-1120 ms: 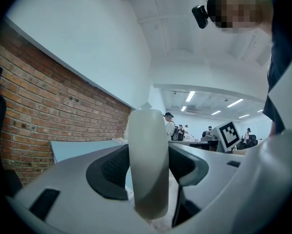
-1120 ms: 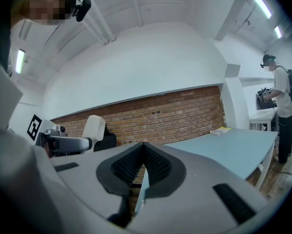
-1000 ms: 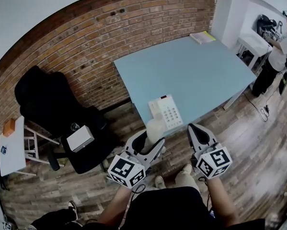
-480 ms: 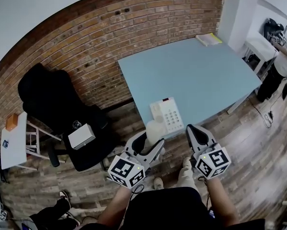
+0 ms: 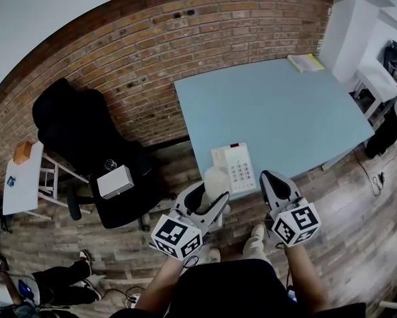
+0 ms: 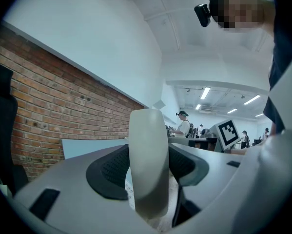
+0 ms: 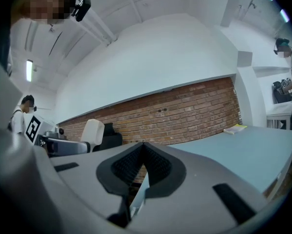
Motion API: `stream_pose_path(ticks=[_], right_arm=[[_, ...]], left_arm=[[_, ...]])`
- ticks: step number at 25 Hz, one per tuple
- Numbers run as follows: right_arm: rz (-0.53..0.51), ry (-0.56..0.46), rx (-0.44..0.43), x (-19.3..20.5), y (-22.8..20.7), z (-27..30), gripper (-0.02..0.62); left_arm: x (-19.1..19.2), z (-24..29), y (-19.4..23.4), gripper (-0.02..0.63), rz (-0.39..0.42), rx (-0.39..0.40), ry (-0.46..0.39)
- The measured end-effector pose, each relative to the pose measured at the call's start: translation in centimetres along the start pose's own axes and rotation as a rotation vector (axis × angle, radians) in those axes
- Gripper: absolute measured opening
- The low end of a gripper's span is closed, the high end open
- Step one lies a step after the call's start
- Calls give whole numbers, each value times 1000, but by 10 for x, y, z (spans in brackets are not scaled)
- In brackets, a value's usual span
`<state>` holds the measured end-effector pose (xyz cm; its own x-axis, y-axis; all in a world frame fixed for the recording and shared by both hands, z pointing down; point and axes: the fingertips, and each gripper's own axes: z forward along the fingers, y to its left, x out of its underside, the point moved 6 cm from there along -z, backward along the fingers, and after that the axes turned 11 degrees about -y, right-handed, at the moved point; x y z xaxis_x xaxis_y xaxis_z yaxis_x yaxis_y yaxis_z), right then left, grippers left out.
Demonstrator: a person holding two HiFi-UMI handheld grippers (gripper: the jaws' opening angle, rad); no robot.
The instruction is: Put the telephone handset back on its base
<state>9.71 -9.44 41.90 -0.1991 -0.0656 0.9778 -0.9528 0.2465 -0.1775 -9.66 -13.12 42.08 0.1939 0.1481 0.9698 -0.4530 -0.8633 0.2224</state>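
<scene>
White handset [image 6: 146,165] clamped in left tool [image 5: 208,197] | right tool [image 5: 270,177] closed, empty | base [image 5: 233,167] on blue table [image 5: 278,105]

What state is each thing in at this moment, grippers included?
Handset: off its base, clamped in the left gripper.
Base: at the table's near edge, cradle empty.
Left gripper: shut on the handset.
Right gripper: shut, nothing between its jaws.
</scene>
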Motion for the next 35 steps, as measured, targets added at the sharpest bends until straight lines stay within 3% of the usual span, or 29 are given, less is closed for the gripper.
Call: stream_pose_path(ticks=[17, 35], right_arm=[[4, 34, -134, 0, -56, 58, 12], [49, 46, -262, -8, -88, 107, 12]], left_arm=[[11, 55, 21, 245, 1, -141, -13], [31, 87, 34, 247, 64, -293, 86]])
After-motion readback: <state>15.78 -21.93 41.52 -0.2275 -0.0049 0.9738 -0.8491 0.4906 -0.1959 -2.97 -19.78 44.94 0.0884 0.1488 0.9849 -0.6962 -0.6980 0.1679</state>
